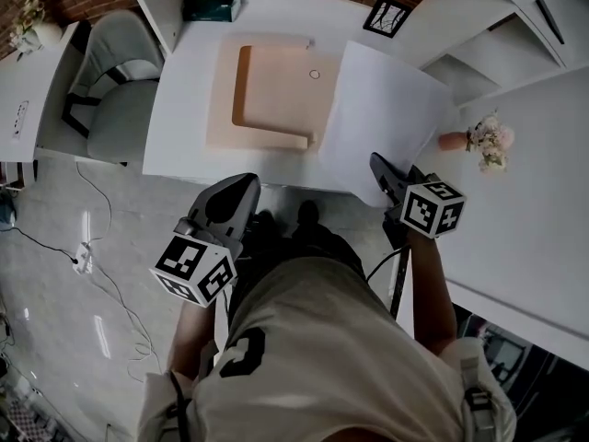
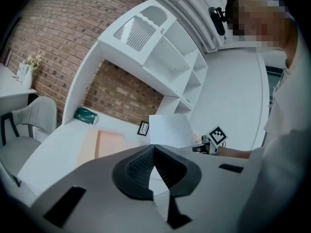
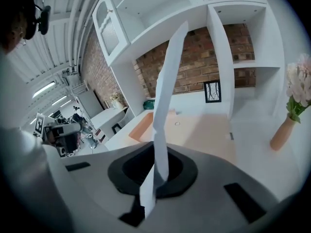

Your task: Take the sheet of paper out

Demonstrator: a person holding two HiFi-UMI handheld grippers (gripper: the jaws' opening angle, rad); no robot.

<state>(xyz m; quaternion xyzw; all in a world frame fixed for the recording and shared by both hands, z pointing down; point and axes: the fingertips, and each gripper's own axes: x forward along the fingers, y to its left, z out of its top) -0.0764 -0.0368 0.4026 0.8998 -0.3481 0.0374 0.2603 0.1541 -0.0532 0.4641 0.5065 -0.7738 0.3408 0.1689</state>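
Off the desk's point(image 1: 179, 109) near edge, the left gripper point(image 1: 241, 184) hangs with jaws together, empty. On the desk lies a peach folder point(image 1: 276, 99). Just right, the right gripper point(image 1: 377, 164) pinches the sheet's point(image 1: 382, 118) near edge, holding it above the desk.

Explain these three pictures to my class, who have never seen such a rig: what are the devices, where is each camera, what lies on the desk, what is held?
No robot here: a person holds a two-jaw gripper in each hand. The head view looks down from a camera on the person's head; the two gripper views come from cameras riding on the grippers. On the white desk lies a peach folder, with a flower vase to its right. The right gripper pinches a sheet by its near edge; the left gripper is shut and empty.
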